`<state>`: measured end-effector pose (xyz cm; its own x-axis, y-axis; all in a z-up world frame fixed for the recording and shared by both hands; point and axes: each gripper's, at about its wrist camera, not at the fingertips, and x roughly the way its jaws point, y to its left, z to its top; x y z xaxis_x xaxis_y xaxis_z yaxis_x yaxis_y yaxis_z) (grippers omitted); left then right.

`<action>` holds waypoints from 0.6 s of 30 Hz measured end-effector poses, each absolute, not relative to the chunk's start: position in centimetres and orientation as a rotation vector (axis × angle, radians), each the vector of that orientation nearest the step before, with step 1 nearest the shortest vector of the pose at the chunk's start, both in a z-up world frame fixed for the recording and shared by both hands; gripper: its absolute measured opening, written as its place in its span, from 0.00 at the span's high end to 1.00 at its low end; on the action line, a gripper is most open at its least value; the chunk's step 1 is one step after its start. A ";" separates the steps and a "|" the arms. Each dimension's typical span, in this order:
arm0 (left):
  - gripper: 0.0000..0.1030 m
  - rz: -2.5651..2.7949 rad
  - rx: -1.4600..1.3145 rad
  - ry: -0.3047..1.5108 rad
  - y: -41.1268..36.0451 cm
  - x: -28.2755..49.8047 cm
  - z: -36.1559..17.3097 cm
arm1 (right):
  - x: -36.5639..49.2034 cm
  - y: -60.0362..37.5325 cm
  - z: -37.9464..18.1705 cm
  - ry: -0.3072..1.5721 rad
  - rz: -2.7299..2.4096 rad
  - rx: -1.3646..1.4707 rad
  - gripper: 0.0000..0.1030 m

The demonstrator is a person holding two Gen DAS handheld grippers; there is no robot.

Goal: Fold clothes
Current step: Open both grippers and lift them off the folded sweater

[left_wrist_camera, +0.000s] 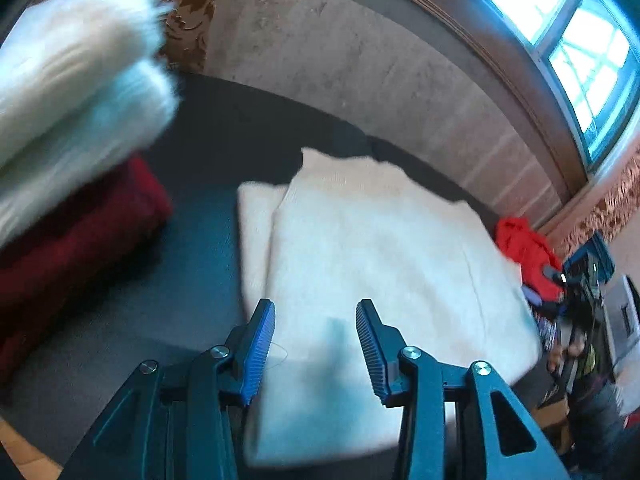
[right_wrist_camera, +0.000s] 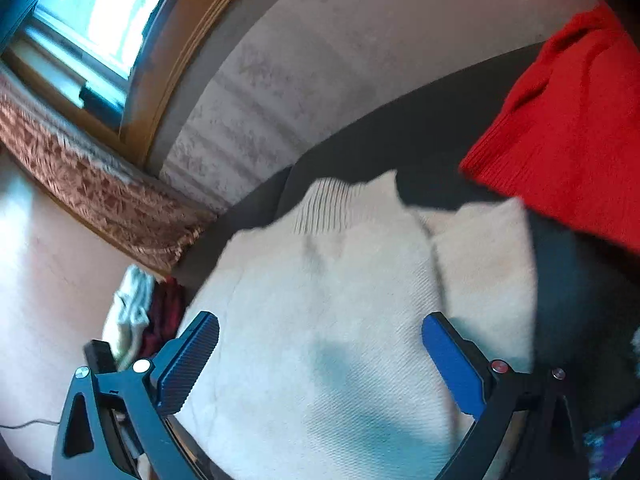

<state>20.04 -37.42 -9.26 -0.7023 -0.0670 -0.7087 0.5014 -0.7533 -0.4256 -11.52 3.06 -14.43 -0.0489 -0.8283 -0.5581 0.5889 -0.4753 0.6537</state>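
A cream knitted sweater (left_wrist_camera: 376, 256) lies folded on a dark surface, its ribbed collar (right_wrist_camera: 332, 204) toward the wall and a sleeve tucked at one side. My left gripper (left_wrist_camera: 316, 320) hovers open over the sweater's near edge, nothing between its blue pads. The right gripper (right_wrist_camera: 320, 340) is also open, wide, above the sweater (right_wrist_camera: 320, 312) body and holds nothing. In the left wrist view the other gripper (left_wrist_camera: 588, 276) shows at the far right edge.
A folded dark red garment (left_wrist_camera: 76, 240) lies left with a fluffy white folded piece (left_wrist_camera: 72, 80) on top. A bright red knit (right_wrist_camera: 572, 128) lies beside the sweater. A wall, patterned curtains (right_wrist_camera: 96, 196) and a window (left_wrist_camera: 572, 40) stand behind. Crumpled clothes (right_wrist_camera: 136, 312) sit low at the left.
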 end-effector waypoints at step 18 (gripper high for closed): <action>0.74 -2.593 0.925 1.017 -37.2 22.6 -8.9 | -10.4 4.5 -17.0 -0.426 -1.774 0.984 0.00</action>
<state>22.62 -37.16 -8.92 -0.7823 0.0349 -0.6220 0.3973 -0.7412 -0.5412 -10.38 4.51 -16.96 -0.1475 -0.8946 -0.4219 0.6053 -0.4190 0.6768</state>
